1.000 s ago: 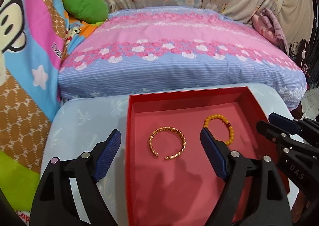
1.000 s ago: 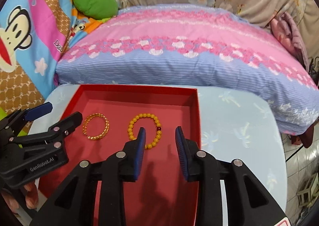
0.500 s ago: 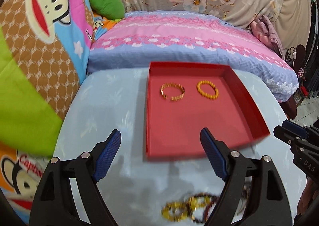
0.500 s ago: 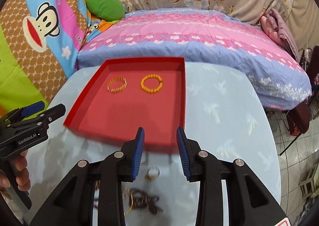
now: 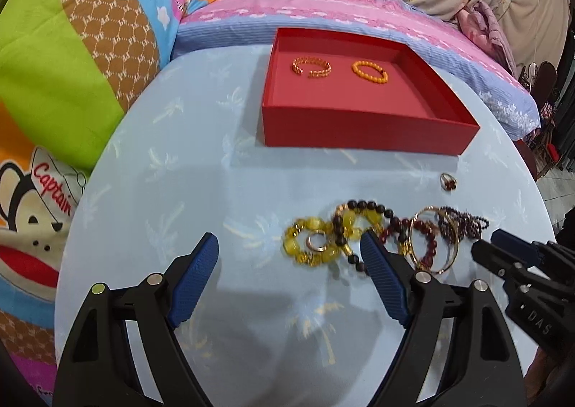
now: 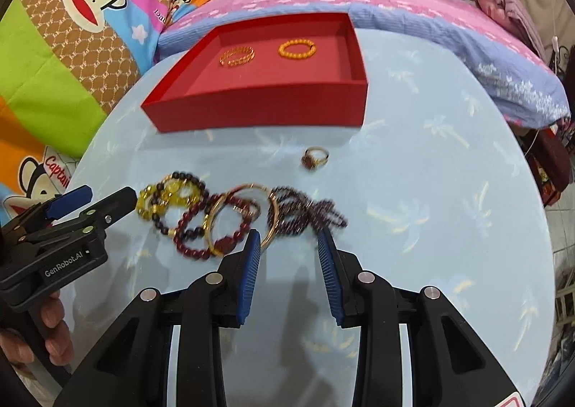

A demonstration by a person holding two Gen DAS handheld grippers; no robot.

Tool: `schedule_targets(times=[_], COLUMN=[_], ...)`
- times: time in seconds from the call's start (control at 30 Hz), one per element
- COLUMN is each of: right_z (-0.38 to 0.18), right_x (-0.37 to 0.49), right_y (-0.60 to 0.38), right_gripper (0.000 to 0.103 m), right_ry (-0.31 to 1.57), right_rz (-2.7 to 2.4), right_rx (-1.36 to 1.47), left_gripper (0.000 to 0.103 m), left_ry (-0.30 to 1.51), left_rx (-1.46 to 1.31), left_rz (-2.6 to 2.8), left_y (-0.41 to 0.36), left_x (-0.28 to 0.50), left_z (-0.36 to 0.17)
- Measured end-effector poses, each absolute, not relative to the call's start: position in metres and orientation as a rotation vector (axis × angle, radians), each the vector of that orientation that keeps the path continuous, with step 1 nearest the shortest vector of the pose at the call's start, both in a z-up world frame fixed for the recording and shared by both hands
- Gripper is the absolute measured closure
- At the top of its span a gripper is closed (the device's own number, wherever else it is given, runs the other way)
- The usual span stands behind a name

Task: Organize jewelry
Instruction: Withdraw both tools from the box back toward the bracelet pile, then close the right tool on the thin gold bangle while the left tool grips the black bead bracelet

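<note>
Both claws, left claw [image 5: 289, 272] and right claw [image 6: 289, 256], gape empty over tangled beaded bracelets [image 6: 201, 216]; rectangular red tray [image 6: 258, 108] holds twisted gold bangle [image 6: 237, 56].

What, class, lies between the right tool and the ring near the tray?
The heap of bracelets lies just ahead of the right tool, open and empty. Beyond the heap, bare table leads to the ring. Nothing lies between the ring and the tray.

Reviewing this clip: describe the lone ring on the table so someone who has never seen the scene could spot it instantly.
Start at the red tray on the pale blue table. Just in front of its near wall lies a small gold ring with a dark red stone. Unlike the tangled pile of bracelets nearer the grippers, it lies alone, touching nothing, and is much smaller.
</note>
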State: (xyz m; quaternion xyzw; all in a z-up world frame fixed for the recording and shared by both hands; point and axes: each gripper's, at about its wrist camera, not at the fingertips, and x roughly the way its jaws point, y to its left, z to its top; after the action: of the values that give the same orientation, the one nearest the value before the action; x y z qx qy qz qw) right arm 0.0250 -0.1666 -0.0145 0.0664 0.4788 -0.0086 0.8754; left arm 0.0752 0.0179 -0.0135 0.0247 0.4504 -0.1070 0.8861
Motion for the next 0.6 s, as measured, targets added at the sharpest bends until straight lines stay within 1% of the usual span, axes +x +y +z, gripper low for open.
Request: schedule_targets(times=[0.33, 0.43, 0.6], right_z=[-0.022, -0.026, -0.032], right_x=[0.026, 0.029, 0.029], right_y=[-0.151, -0.151, -0.152], right_gripper=[0.071, 0.075, 0.087], right_ry=[0.977, 0.992, 1.016], right_rz=[-0.072, -0.093, -0.114], right_rx=[0.147, 0.155, 0.16], left_gripper=[0.026, 0.026, 0.026], left_ry=[0.934, 0.938, 0.94], left_rx=[0.029, 0.022, 0.017], left_rz=[-0.208, -0.203, -0.194], left_y=[0.018, 0.019, 0.021], left_x=[0.068, 0.068, 0.069], left_z=[-0.015, -0.016, -0.018])
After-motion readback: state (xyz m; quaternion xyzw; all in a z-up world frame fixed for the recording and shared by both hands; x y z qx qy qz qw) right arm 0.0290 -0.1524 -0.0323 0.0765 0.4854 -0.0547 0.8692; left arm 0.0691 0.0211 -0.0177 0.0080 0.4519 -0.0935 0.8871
